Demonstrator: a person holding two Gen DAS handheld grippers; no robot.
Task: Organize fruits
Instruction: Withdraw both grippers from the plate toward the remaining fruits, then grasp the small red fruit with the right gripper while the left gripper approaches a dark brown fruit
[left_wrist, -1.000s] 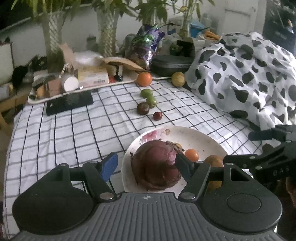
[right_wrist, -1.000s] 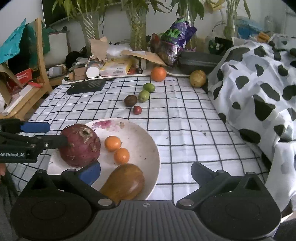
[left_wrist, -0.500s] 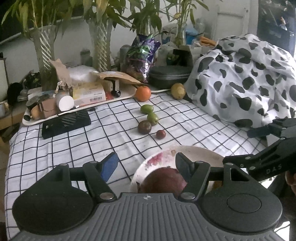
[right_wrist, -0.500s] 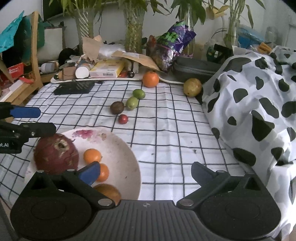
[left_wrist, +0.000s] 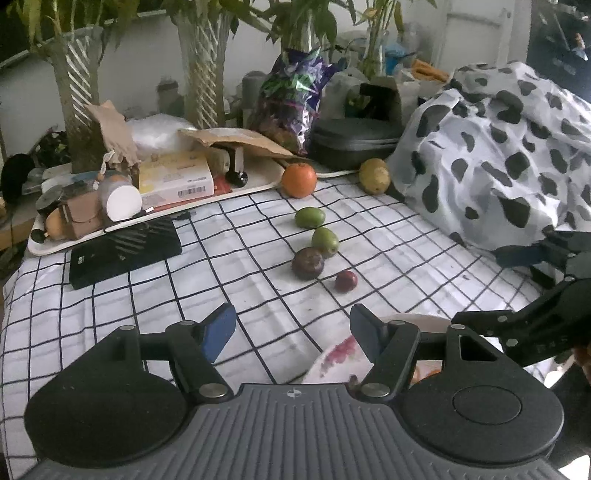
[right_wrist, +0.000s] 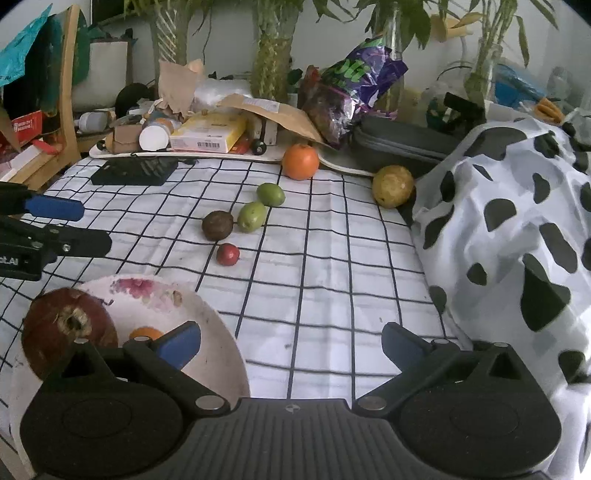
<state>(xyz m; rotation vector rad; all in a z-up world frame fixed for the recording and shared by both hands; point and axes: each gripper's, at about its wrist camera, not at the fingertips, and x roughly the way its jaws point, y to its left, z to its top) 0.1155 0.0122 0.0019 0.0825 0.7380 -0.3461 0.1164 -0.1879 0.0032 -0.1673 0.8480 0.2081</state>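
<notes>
While both grippers hover empty | left gripper (left_wrist: 291, 328) jaws apart | right gripper (right_wrist: 291, 343) jaws wide | plate (right_wrist: 218, 332) holds red fruit (right_wrist: 66, 328) | orange (right_wrist: 300, 161) on checked cloth (right_wrist: 332, 258)

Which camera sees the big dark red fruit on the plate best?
The right wrist view. The big dark red fruit sits in plain sight on the white plate, its stem scar showing. In the left wrist view the gripper body hides it; only the plate's stained edge peeks out.

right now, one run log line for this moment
left gripper: open, empty | right gripper: open, empty | plate: large red fruit | cloth: six loose fruits
</notes>
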